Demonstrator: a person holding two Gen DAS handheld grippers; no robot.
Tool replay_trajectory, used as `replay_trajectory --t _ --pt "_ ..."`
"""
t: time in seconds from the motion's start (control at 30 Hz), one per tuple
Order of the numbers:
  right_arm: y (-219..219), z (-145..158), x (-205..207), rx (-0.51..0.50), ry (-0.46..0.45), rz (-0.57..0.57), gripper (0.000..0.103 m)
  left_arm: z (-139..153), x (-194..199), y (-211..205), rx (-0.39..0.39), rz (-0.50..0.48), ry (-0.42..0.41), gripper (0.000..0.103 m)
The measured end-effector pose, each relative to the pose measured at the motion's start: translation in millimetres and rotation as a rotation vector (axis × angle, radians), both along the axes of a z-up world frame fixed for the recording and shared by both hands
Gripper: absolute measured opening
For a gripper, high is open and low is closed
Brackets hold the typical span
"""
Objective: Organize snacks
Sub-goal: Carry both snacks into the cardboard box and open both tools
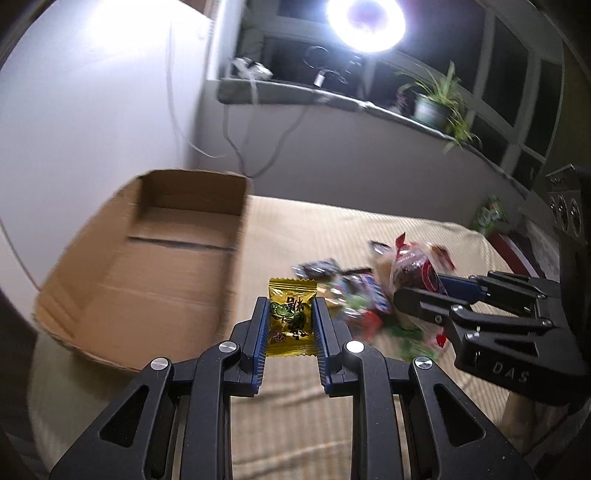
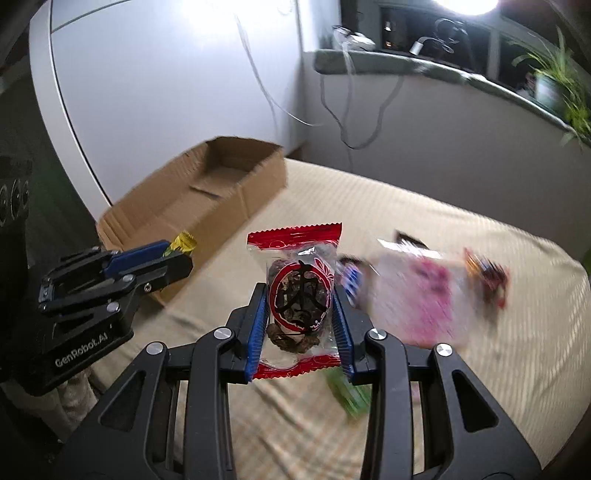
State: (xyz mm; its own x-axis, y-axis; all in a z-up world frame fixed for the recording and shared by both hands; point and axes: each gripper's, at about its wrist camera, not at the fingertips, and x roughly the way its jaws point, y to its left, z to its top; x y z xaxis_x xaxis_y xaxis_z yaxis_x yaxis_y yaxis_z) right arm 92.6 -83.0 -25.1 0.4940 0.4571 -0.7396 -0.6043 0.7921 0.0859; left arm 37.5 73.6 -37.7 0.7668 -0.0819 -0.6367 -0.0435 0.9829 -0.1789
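My left gripper (image 1: 289,303) is shut on a yellow candy packet (image 1: 290,317) and holds it above the beige tablecloth, just right of an open, empty cardboard box (image 1: 147,258). It also shows in the right wrist view (image 2: 181,254) near the box (image 2: 207,192). My right gripper (image 2: 299,291) is shut on a clear snack packet with red ends (image 2: 297,299), held above the cloth. It also shows in the left wrist view (image 1: 413,284), over a blurred pile of snacks (image 1: 354,291).
Loose snacks, among them a pink-and-white packet (image 2: 417,295) and a green one (image 2: 347,395), lie on the cloth to the right. A windowsill with a potted plant (image 1: 436,99), cables and a bright lamp (image 1: 365,22) runs behind the table.
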Motion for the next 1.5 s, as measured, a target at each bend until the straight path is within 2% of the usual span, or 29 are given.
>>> replay_trajectory --t 0.3,0.7,1.0,1.07,1.13,1.17,1.5 --pt "79 5 27 0.007 0.01 0.111 0.035 -5 -2 52 -0.005 0.118 0.001 0.021" --pt "158 -11 58 -0.024 0.049 0.19 0.035 -12 1 82 -0.011 0.195 0.019 0.021" --pt "170 -19 63 -0.035 0.056 0.208 0.037 -16 3 84 -0.007 0.212 0.026 0.022" --pt "168 -17 64 -0.029 0.057 0.199 0.053 -15 2 83 -0.003 0.212 0.026 0.023" --pt "164 -15 65 -0.017 0.051 0.186 0.063 -15 4 83 0.0 0.215 0.026 0.028" --pt "163 -14 65 -0.014 0.048 0.182 0.063 -15 4 82 0.001 0.218 0.025 0.031" --pt "125 4 62 0.012 0.022 0.151 0.063 -7 -4 74 -0.003 0.232 -0.003 0.031"
